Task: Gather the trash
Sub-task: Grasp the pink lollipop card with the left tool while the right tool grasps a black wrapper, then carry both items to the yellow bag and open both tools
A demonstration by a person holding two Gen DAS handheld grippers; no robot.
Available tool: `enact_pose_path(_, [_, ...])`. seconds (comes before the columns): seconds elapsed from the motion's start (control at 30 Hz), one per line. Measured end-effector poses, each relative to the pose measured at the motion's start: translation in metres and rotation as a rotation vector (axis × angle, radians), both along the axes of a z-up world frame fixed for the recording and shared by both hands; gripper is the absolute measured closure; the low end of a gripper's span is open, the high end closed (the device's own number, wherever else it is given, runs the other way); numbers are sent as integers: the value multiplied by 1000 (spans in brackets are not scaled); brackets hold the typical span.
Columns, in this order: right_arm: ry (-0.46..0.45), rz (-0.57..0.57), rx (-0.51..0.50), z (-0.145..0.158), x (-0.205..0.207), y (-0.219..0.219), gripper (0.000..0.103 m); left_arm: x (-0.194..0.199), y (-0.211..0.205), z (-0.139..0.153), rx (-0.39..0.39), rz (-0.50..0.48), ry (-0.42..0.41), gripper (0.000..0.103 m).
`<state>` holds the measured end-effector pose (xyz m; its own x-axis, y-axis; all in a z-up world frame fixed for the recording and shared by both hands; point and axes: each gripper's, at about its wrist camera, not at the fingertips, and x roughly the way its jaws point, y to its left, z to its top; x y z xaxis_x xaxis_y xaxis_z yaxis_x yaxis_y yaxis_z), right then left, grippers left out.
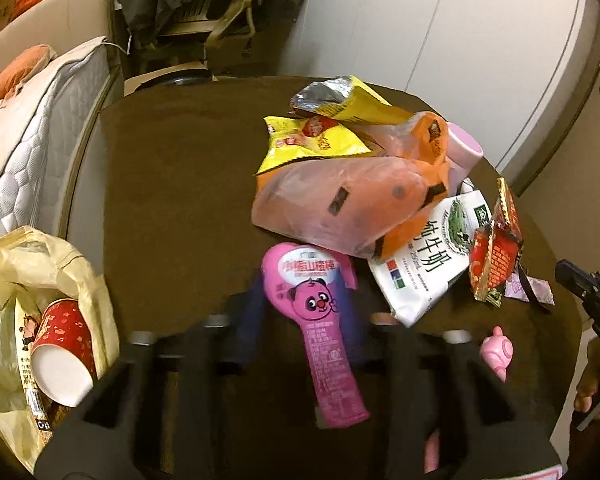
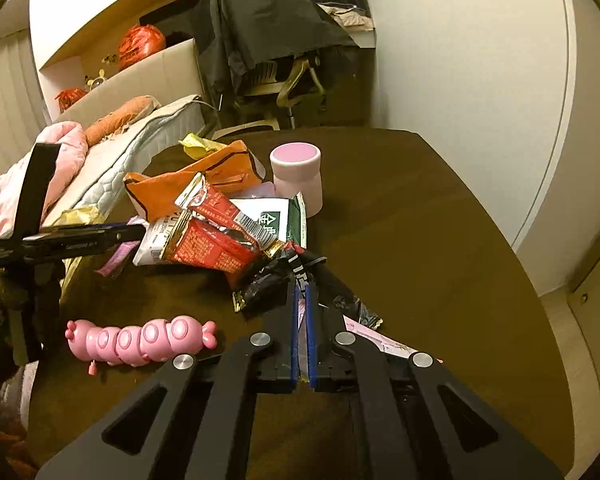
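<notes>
Lower centre of the right wrist view: the right tool [image 2: 302, 292], clamped shut, pinches a black wrapper [image 2: 268, 284] at the trash pile's near edge for removal. In the left wrist view the left tool [image 1: 300, 304], part-closed, straddles a pink pouch [image 1: 320, 320] flat on the bench [image 1: 172, 184]; contact is blurred. An open yellow bag [image 1: 40, 280] waits lower left, presumably as the receptacle.

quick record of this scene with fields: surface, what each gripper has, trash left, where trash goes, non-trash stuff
surface: brown table
left gripper: pink pouch lies between its blurred fingers; grip unclear
right gripper: shut on black wrapper
trash left: red wrapper, white milk carton, orange bag, yellow snack bags
trash goes: yellowish bag at table's edge, red paper cup already in it
non-trash: pink caterpillar toy, pink jar
</notes>
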<state>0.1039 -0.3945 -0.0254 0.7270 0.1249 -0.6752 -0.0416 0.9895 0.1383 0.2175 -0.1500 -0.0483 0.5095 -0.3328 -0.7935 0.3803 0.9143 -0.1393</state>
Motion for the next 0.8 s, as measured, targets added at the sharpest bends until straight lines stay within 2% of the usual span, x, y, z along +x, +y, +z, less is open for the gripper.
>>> enact_pose_path(0.07, [9, 4, -12, -2, 4, -1, 92, -5, 1, 4, -9, -6, -14, 86])
enact_pose_path(0.13, [4, 41, 31, -4, 8, -5, 54, -14, 2, 8, -18, -14, -18, 87])
enact_pose_path(0.17, [-2, 63, 52, -5, 12, -6, 51, -17, 4, 9, -21, -16, -19, 87])
enact_pose_path(0.27, [13, 87, 15, -11, 30, -1, 51, -28, 6, 13, -28, -31, -24, 87])
enact_pose_path(0.47, [20, 144, 38, -20, 60, 8, 51, -37, 14, 15, -53, -36, -13, 88])
enact_pose_path(0.5, [34, 155, 47, -20, 61, 8, 56, -40, 15, 16, -55, -32, -15, 88])
enact_pose_path(0.53, [52, 175, 49, -18, 61, 10, 73, -41, 18, 18, -59, -26, -15, 88])
enact_pose_path(0.63, [61, 171, -29, -15, 53, 16, 90, -47, 27, 25, -77, -10, -26, 88])
enact_pose_path(0.8, [33, 152, -25, 1, 30, 14, 95, -56, 37, 36, -95, 8, -54, 88])
